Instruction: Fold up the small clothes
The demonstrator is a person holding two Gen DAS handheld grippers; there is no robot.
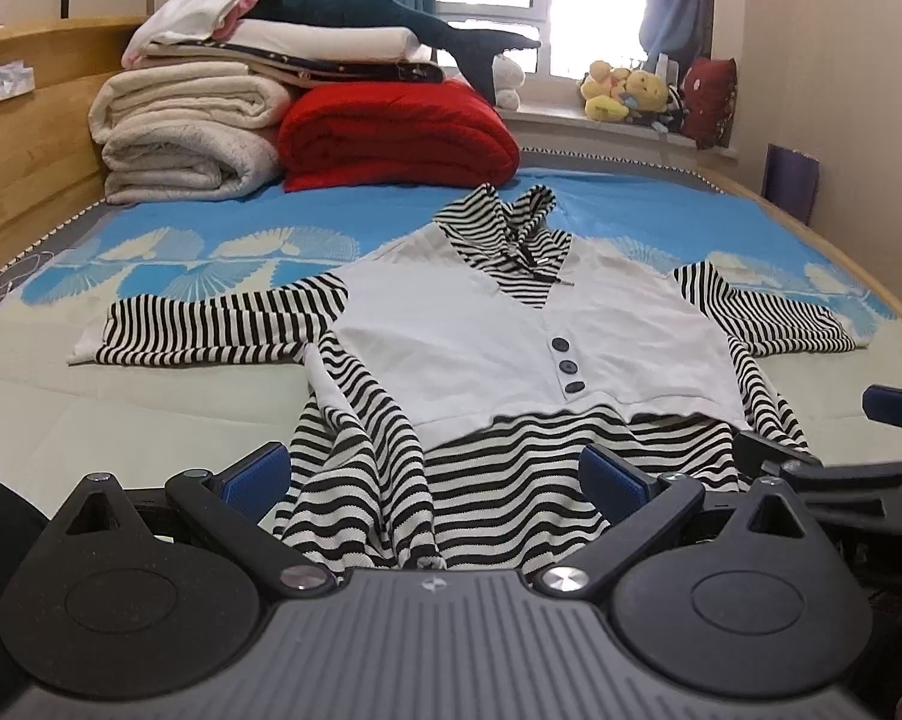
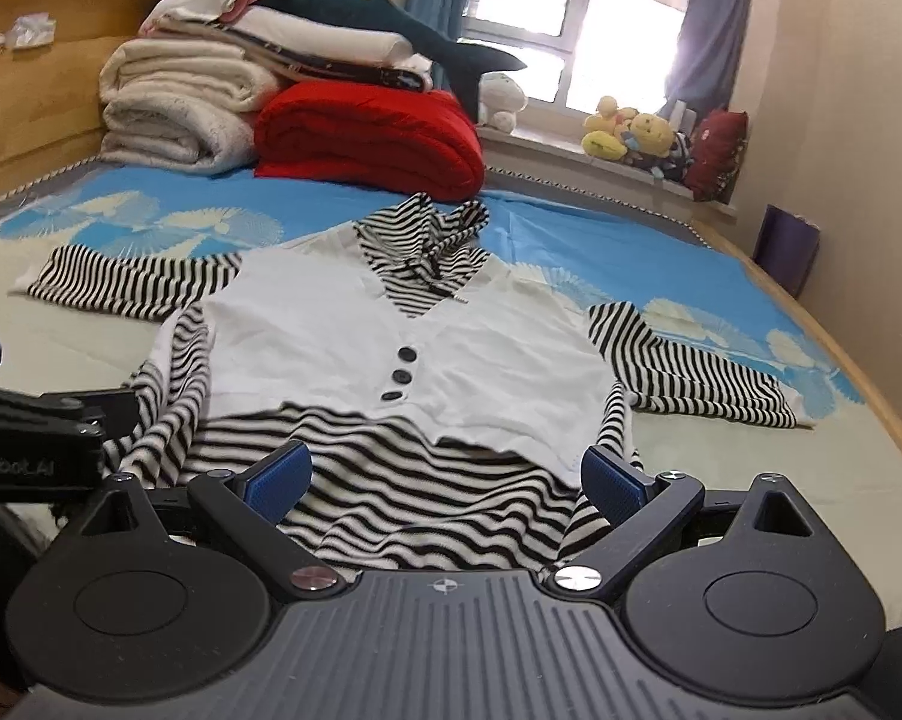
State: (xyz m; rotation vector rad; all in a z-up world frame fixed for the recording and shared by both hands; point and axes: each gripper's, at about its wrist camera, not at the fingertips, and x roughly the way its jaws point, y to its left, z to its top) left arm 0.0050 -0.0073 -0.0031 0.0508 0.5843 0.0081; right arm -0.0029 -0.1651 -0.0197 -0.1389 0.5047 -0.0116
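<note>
A small hooded top (image 1: 481,324) lies face up on the bed, white vest front with three dark buttons, black-and-white striped sleeves, hood and hem. It also shows in the right wrist view (image 2: 403,336). Both sleeves are spread sideways. My left gripper (image 1: 433,480) is open, fingers either side of the left part of the striped hem. My right gripper (image 2: 445,480) is open over the right part of the hem. The right gripper's fingers (image 1: 895,408) show at the right edge of the left wrist view, and the left gripper's body (image 2: 31,432) shows at the left edge of the right wrist view.
The bed (image 1: 151,396) has a blue and pale sheet. Folded cream blankets (image 1: 181,138), a red quilt (image 1: 397,138) and a plush shark (image 1: 391,12) are stacked at the head. A wooden headboard (image 1: 25,144) runs along the left. Soft toys (image 1: 625,90) sit on the windowsill.
</note>
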